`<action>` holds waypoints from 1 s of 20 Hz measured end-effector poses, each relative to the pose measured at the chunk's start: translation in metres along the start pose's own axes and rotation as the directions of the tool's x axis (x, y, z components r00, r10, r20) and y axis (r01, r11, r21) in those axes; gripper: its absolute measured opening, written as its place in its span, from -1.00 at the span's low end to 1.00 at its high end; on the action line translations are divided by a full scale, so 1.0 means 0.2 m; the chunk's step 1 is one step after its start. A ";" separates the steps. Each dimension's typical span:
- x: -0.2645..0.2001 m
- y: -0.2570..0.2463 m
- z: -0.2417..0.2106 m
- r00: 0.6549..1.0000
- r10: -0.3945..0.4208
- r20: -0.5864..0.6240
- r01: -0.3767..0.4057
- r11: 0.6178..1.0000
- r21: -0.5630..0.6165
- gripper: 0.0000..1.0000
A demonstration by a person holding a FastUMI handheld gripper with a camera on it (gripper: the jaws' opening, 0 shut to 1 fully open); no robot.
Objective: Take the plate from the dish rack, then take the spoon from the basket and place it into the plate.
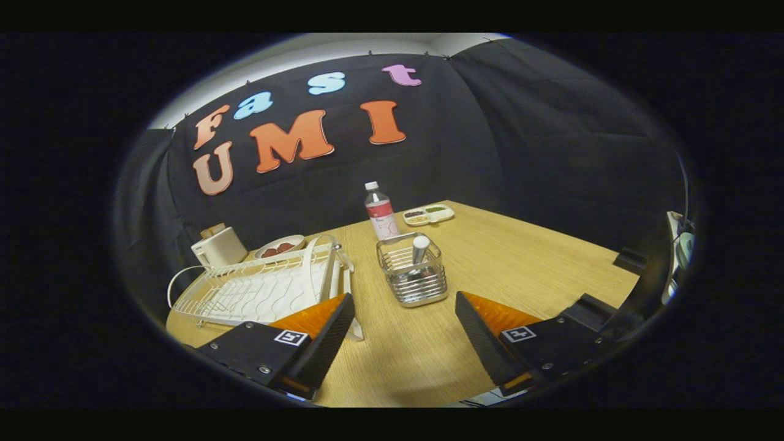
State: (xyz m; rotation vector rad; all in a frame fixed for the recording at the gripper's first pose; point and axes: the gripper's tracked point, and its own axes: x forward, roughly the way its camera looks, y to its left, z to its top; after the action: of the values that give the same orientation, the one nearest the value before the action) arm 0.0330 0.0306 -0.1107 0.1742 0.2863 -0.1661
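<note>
The tool (404, 318) hangs wide open over bare light-wood bench (520, 263). Just ahead stands the wire metal basket (412, 275), the spoon's handle (420, 248) upright inside, bowl hidden. Left of the basket, the white wire dish rack (257, 291) holds a white plate (327, 269) on edge.

gripper (404, 306) fingers apart, holding nothing | basket (412, 274) with spoon (419, 251) just ahead | dish rack (263, 288) left

A white wire dish rack (263, 286) sits at nine o'clock from a shiny silver wire basket (412, 274) on pale woodgrain table (520, 263); a clear red-labelled, white-capped bottle (380, 211) at twelve.
</note>
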 end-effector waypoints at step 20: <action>0.16 -0.01 0.22 0.995 -0.013 0.099 0.022 0.996 -0.091 -0.84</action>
State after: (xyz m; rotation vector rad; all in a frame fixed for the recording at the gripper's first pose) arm 0.0750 0.0159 -0.0798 0.0720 0.1966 -0.1780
